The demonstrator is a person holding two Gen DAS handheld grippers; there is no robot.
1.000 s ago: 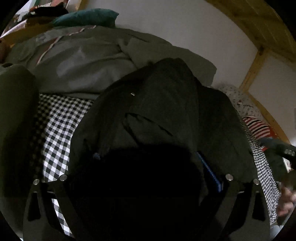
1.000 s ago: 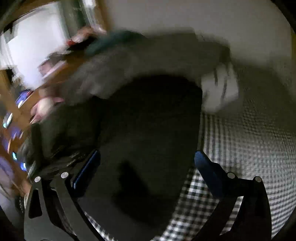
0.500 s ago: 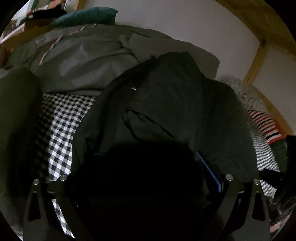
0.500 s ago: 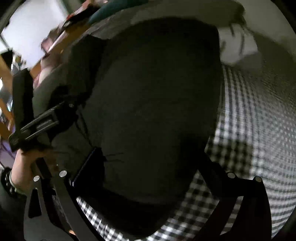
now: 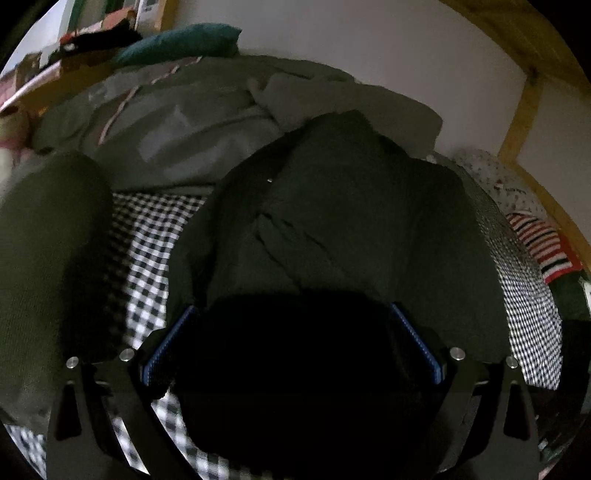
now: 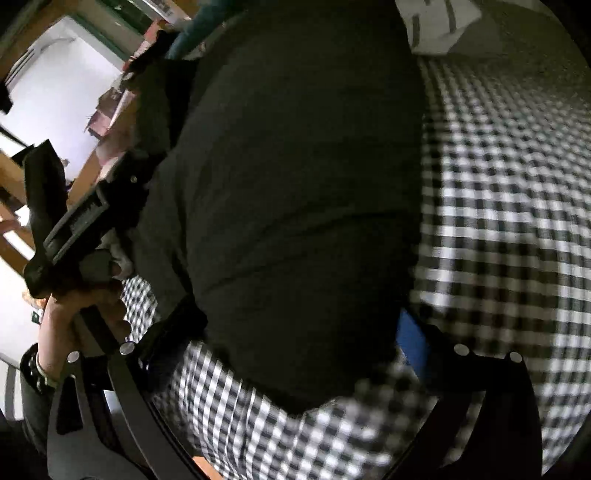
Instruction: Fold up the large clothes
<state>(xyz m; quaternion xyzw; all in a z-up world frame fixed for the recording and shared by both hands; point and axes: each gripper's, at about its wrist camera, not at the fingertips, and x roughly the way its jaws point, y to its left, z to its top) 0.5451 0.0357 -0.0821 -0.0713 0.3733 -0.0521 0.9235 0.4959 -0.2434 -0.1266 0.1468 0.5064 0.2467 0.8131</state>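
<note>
A large dark green garment point(image 5: 351, 221) lies heaped on the black-and-white checked bedsheet point(image 5: 155, 229). My left gripper point(image 5: 291, 343) sits at its near edge with both blue pads spread wide and a dark fold of the cloth bulging between them. The right wrist view shows the same garment point(image 6: 295, 166) filling the middle. My right gripper point(image 6: 284, 343) is low over the sheet point(image 6: 498, 221), jaws also wide apart, with the garment's edge between the fingers. The left gripper's body point(image 6: 74, 221) shows at the left there, held by a hand point(image 6: 74, 317).
A grey duvet point(image 5: 166, 125) and teal pillow point(image 5: 181, 40) lie behind the garment. An olive cloth point(image 5: 48, 258) hangs at the left. A red-striped cloth point(image 5: 543, 243) lies at the right by the wooden frame point(image 5: 517, 110). A white pillow point(image 6: 439, 26) lies far off.
My right gripper has swung down and in close over the garment and sheet. On the left gripper, the left blue pad has come out from under the cloth.
</note>
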